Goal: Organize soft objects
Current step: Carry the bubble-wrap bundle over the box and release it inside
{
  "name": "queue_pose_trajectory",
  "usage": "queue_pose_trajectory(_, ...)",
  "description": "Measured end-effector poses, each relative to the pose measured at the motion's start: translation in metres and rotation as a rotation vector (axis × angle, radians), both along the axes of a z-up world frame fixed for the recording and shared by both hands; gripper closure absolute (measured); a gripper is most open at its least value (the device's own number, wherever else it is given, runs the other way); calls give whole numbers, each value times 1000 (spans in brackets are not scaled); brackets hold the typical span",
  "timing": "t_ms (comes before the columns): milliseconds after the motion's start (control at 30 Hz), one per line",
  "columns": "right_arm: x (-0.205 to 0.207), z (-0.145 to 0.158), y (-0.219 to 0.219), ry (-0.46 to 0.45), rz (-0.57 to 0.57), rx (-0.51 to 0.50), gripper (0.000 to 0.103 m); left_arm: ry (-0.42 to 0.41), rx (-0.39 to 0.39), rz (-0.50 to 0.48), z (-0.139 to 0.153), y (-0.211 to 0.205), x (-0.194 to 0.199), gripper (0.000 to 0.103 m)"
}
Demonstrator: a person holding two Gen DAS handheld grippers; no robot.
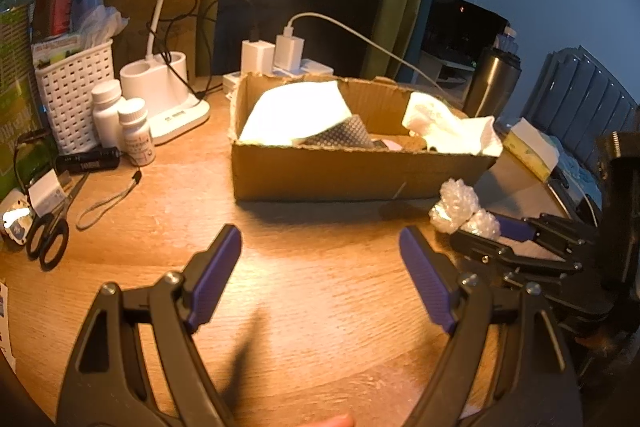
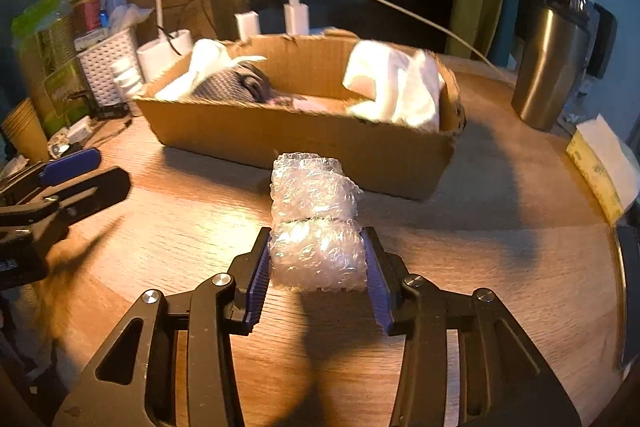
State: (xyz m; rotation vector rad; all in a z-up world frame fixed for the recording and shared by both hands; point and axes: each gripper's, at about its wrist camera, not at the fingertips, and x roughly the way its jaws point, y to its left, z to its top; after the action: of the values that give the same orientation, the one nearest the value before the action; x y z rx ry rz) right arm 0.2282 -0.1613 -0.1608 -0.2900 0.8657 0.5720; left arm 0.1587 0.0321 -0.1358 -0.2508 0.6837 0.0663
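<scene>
This is a bedroom at home: a padded headboard [image 1: 580,95] stands just beside a cluttered wooden counter [image 1: 304,267] carrying a desk lamp [image 1: 168,95], pill bottles [image 1: 120,123], phone chargers [image 1: 276,53] and scissors [image 1: 50,231].

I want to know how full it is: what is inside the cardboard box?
The box holds white cloth at one end, white material over a dark dotted piece at the other. The floor beneath them is mostly hidden.

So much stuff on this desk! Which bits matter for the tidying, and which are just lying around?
Part of the job:
bubble wrap roll, between the right gripper jaws
cardboard box
white cloths in the box

Just lying about:
scissors
pill bottles
steel tumbler
lamp base
</scene>
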Motion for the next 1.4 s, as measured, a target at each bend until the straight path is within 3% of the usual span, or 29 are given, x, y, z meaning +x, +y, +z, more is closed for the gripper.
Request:
queue_pose_trajectory(600,-23,55,20,-118,88,45,58,-85,19,19,34,11,-8,20)
queue_pose_trajectory(1400,21,107,47,-252,148,104,58,-325,130,117,110,43,11,20)
